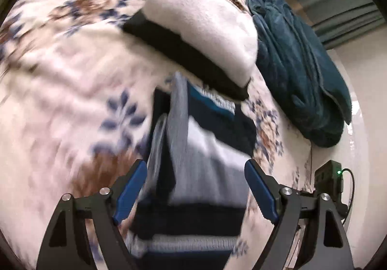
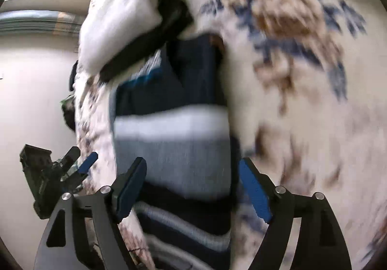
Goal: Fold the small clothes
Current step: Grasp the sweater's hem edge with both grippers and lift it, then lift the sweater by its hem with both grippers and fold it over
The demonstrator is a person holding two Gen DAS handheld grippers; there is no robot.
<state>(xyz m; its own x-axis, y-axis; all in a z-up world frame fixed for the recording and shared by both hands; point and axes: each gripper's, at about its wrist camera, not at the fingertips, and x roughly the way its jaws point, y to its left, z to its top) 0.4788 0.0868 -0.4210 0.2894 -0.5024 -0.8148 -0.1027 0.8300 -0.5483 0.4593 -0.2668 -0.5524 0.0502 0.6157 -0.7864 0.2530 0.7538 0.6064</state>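
Observation:
A small striped garment (image 1: 208, 149), navy, grey and white with a teal band, lies folded on the floral bedspread (image 1: 72, 76). It also shows in the right wrist view (image 2: 174, 134). My left gripper (image 1: 196, 173) is open, its blue pads either side of the garment's near part. My right gripper (image 2: 192, 173) is open too, straddling the same garment. Both views are motion-blurred. The left gripper (image 2: 79, 168) shows at the bed's edge in the right wrist view.
A folded stack of white cloth on black cloth (image 1: 200, 28) lies just beyond the garment, also in the right wrist view (image 2: 121, 25). A teal blanket (image 1: 297, 71) is bunched at the bed's right edge. Grey curtains (image 1: 338, 4) and the floor lie beyond.

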